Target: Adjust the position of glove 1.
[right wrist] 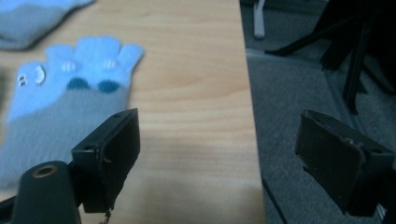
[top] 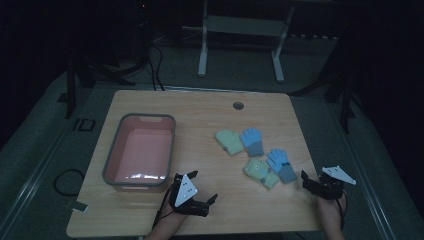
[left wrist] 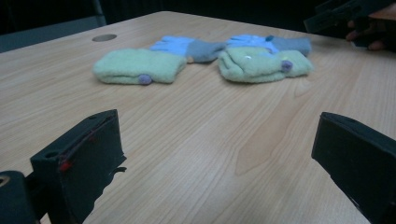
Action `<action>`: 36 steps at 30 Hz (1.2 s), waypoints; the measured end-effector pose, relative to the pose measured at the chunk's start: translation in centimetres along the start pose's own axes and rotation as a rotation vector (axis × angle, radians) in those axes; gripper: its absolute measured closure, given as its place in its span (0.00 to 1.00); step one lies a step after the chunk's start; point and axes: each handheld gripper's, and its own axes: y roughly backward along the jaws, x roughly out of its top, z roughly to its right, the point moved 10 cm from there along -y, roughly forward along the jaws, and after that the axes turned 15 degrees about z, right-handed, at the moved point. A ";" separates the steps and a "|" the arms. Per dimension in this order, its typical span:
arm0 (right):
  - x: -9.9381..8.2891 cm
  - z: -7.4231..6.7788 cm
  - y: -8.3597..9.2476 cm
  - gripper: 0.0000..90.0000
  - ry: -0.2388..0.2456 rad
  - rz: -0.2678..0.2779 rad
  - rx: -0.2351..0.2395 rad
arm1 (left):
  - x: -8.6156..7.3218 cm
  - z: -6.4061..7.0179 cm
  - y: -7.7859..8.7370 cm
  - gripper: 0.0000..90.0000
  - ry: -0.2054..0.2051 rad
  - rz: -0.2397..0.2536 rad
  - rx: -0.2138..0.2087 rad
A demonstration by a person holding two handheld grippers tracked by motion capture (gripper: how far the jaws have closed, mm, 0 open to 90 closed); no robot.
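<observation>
far green glove (top: 229,141): pale green, fuzzy, lying flat mid-table, small purple dot (left wrist: 145,79) on the cuff end
far blue glove (top: 252,141): light blue fingers, grey cuff, flat, touching the far green one's right side
near green glove (top: 261,172): same pale green, flat, tilted a bit, closer to the front edge
near blue glove (top: 281,165): blue fingers spread, grey cuff, little white face marks (right wrist: 35,74), flat, right against the near green one, near the table's right edge
</observation>
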 end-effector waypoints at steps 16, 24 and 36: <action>1.0 1.3 1.4 0.14 -0.003 -0.064 0.014 | -0.1 -0.1 -0.1 0.02 0.001 -0.011 0.013; 2.9 0.5 1.2 0.18 -0.079 -0.108 0.098 | 0.0 -0.2 -0.1 0.02 0.010 -0.004 0.013; 6.3 -1.7 0.0 0.12 -0.012 -0.099 0.159 | 0.0 -0.3 0.0 0.02 0.022 -0.005 0.016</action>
